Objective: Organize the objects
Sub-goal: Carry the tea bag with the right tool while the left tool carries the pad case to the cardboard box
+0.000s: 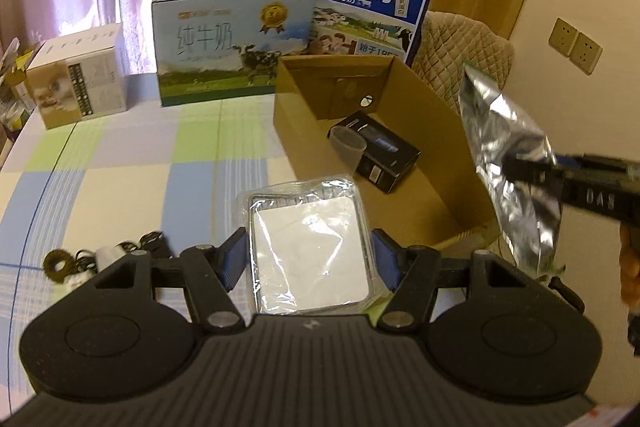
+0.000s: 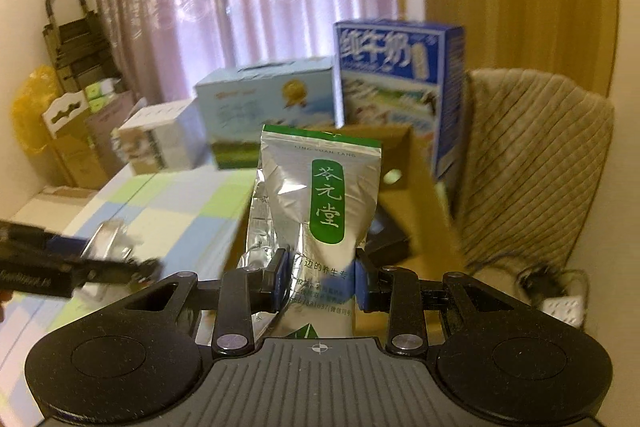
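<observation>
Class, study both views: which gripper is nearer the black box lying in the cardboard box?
Right. The right gripper, holding a foil pouch, hovers beside the black box; the left gripper sits farther back.

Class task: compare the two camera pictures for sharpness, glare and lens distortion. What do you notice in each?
Left wrist view: mostly sharp, fisheye bends the table edge, glare on the wrapped white packet in the left claw. Right wrist view: background boxes smeared by motion blur, while the silver pouch in the right claw stays readable.
</observation>
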A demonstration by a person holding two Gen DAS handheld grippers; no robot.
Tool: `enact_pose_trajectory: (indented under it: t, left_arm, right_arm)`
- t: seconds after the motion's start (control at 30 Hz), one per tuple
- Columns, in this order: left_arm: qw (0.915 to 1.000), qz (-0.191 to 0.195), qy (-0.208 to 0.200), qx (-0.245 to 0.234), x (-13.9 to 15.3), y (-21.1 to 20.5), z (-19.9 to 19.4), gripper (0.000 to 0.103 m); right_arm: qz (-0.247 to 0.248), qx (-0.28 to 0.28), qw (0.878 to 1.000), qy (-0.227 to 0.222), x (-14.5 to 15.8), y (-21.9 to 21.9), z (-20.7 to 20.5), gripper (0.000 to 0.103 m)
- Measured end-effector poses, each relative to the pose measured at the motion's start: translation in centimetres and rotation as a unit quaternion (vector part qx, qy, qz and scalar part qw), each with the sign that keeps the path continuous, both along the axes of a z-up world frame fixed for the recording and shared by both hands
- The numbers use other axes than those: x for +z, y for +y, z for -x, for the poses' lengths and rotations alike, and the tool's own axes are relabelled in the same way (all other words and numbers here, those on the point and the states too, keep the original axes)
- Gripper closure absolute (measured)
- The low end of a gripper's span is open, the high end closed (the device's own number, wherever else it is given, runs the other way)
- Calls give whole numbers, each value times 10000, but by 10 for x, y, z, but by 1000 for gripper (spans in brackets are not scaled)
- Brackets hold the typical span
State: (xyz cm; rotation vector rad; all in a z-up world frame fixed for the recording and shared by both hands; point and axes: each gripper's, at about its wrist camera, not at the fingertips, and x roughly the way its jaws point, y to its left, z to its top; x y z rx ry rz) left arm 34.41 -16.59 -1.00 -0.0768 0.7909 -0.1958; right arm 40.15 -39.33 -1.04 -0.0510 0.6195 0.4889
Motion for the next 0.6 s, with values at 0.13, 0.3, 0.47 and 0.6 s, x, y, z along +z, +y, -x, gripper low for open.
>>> enact_pose_trajectory:
  t: [0.13, 0.3, 0.47, 0.6]
  left_arm:
    - [10000, -54, -7, 13, 2, -11, -14, 42]
    - [9999, -130, 4, 39, 2, -20, -26, 42]
    - [9998, -189, 21, 81, 1, -23, -36, 42]
    - [9997, -229, 38, 100, 1, -25, -42, 42]
  right_arm:
    - [29, -39, 10000, -84, 1, -7, -24, 73]
    - [180, -47, 9998, -52, -8, -8, -51, 73]
    - [385, -99, 9992, 91, -27, -7, -71, 73]
    - [449, -117, 9988, 135, -39, -7, -81, 73]
